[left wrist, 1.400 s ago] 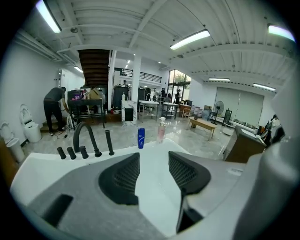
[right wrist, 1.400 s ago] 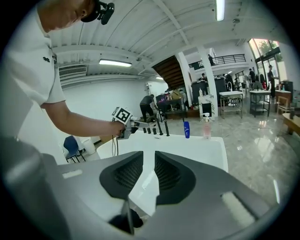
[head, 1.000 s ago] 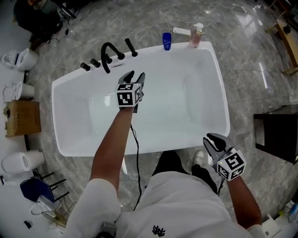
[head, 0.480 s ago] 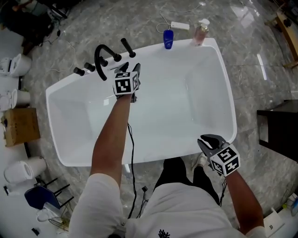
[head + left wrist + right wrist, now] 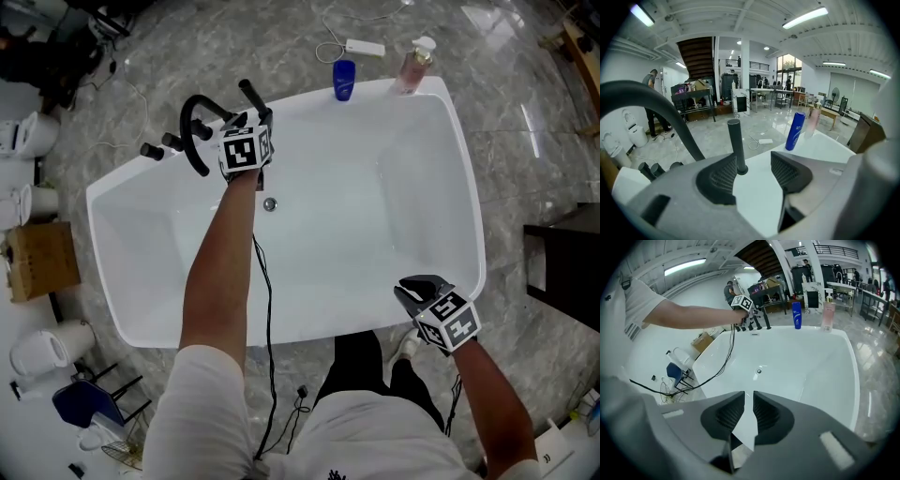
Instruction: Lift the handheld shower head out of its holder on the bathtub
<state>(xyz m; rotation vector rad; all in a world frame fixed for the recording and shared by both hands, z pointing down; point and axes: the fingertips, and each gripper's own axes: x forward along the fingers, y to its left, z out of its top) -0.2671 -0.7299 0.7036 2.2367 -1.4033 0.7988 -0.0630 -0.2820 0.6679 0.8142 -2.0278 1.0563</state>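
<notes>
Glossy white bathtub, matt black shower head; polished grey stone floor

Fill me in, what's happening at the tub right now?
The person's left hand-held gripper is at the black fittings on the far rim of the bathtub, jaws opening. The upright shower head stands just ahead of them, not yet gripped, seated in its holder. The right hand-held gripper hangs empty by the near rim.
</notes>
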